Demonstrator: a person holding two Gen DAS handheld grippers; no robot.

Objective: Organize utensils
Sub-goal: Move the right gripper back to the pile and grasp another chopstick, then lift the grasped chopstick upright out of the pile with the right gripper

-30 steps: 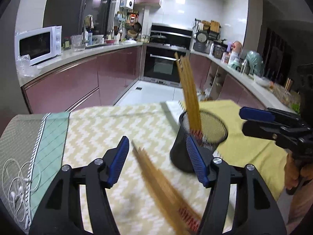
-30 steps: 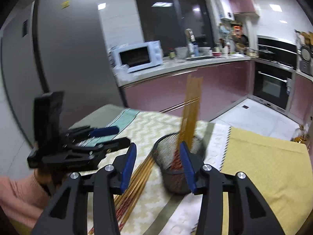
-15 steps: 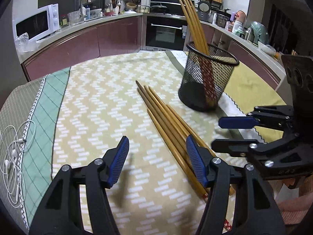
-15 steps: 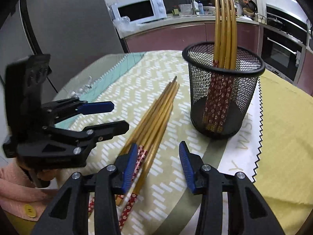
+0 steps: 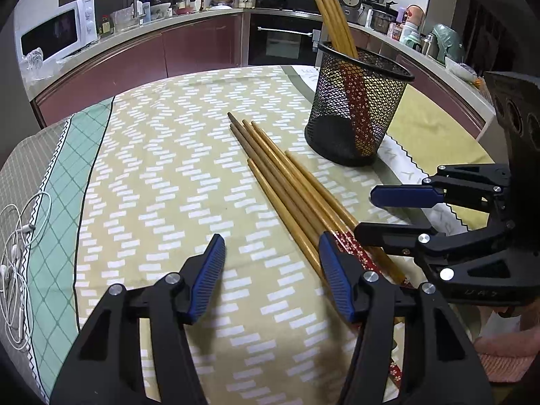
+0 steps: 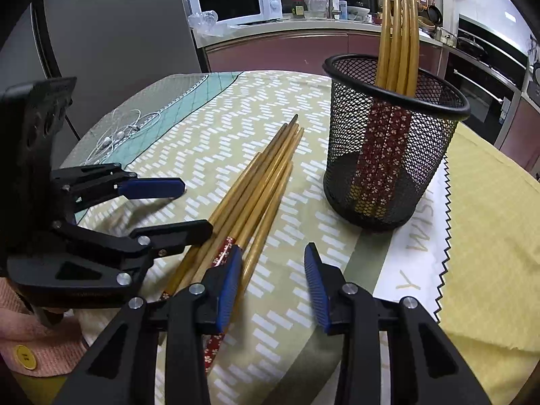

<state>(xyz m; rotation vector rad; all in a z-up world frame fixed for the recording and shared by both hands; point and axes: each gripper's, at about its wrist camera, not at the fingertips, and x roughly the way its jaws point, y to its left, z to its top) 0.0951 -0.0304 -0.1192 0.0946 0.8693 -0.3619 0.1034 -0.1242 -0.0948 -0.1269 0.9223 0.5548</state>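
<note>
While some long wooden chopsticks with red flowery ends [image 5: 337, 17] are already standing in the round black wire-mesh cup [image 5: 357, 114] at the upper right of the left view, more are still waiting. A bunch of the same wooden chopsticks [image 5: 287, 182] is lying flat on the yellow zigzag tablecloth [image 5: 162, 168], in the middle of the picture, just beside the cup but not touching it. So the job looks partly done: the bunch on the cloth still needs to go into the cup.

The left gripper [image 5: 271, 270] is sitting low over the cloth. Its blue jaws are about half open and closing a little, with nothing but cloth between them; the bunch is lying just by its right finger.

The right gripper [image 6: 271, 287] is low too. Its jaws are narrower and closing, and nothing is between them yet. The red ends of the bunch are passing under its left finger.
</note>
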